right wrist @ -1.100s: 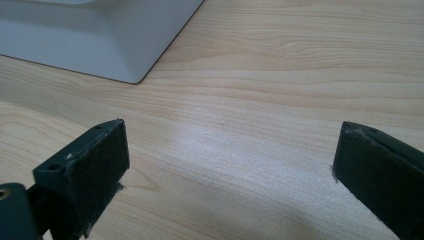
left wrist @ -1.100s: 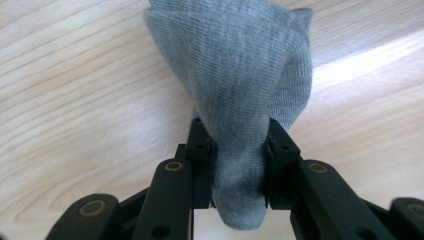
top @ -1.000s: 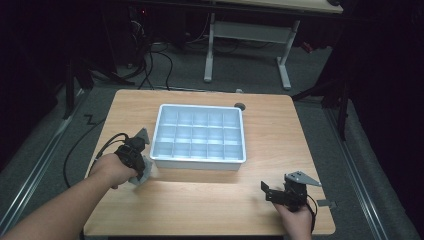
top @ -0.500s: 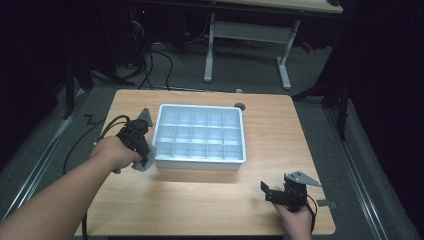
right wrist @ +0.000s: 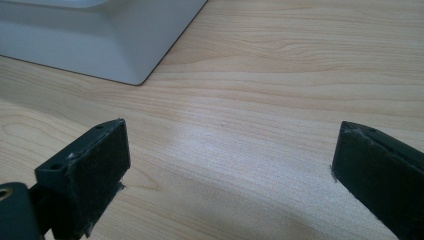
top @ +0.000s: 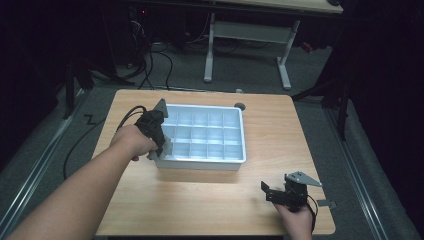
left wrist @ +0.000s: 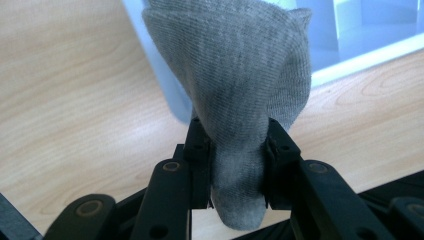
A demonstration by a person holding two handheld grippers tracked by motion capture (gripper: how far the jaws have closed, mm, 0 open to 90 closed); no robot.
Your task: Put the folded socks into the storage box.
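Observation:
A grey sock (left wrist: 245, 95) hangs pinched between the jaws of my left gripper (left wrist: 236, 150), which is shut on it. In the high view my left gripper (top: 161, 146) holds the sock (top: 167, 146) at the front left corner of a white compartment tray (top: 239, 161), right by the tray's rim. The tray's wall (left wrist: 165, 75) stands just behind the sock. My right gripper (top: 267, 192) rests low near the table's front right edge, open, with bare wood between its jaws (right wrist: 227, 165). The tray's corner (right wrist: 120, 45) lies ahead of it to the left.
The wooden table (top: 270, 130) has bare surface to the right of and in front of the tray. A small dark round grommet (top: 240, 106) sits behind the tray. Desk legs and cables stand on the dark floor beyond.
My left gripper has carried the sock up and forward from the table's left front toward the tray's left corner. The right gripper has stayed where it was.

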